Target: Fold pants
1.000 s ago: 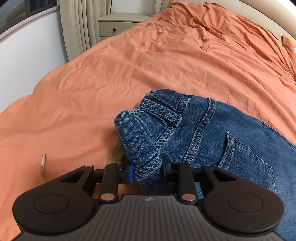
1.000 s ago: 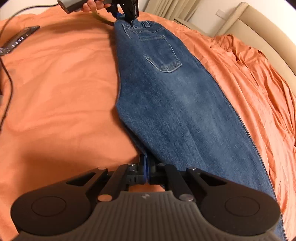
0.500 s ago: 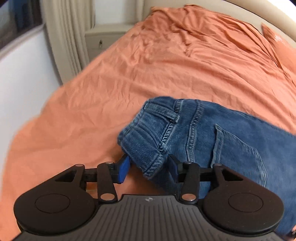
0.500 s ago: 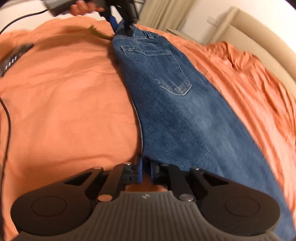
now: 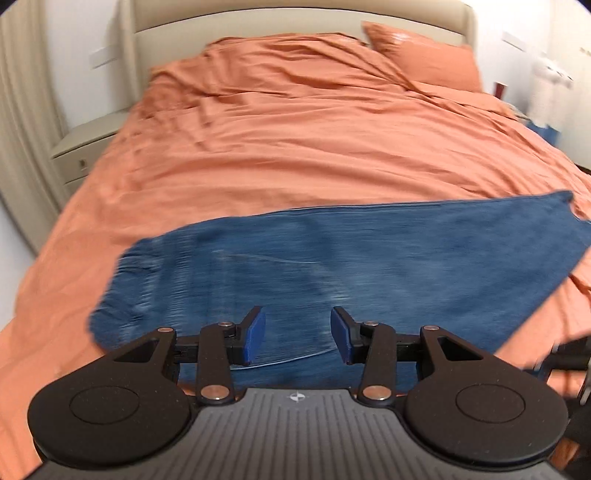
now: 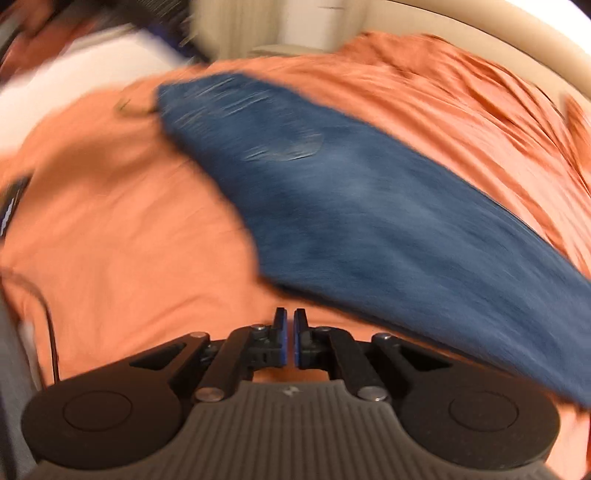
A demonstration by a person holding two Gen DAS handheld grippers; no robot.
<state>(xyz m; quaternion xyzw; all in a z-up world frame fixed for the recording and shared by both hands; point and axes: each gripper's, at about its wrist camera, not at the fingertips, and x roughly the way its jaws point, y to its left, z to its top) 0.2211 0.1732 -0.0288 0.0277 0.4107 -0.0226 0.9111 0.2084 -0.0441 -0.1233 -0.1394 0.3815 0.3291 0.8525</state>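
Note:
The blue jeans [image 5: 332, 258] lie flat on the orange bedspread [image 5: 295, 140], folded lengthwise, waistband at the left and legs running right. My left gripper [image 5: 297, 339] is open and empty, held just above the jeans near the seat. In the right wrist view the jeans [image 6: 369, 206] stretch from upper left to lower right, blurred by motion. My right gripper [image 6: 290, 339] is nearly closed with a thin gap between the pads, holds nothing, and sits over bare bedspread [image 6: 129, 240] just short of the jeans' near edge.
A beige headboard [image 5: 295, 22] and orange pillow [image 5: 424, 59] are at the far end. A nightstand [image 5: 85, 144] and curtain stand at the left. A dark flat device [image 6: 13, 199] and a cable [image 6: 44, 310] lie on the bed's left side.
Both grippers let go of the jeans. The left one opened wide and swung right over the seat. The right one pulled back off the leg edge. Both views are motion-blurred.

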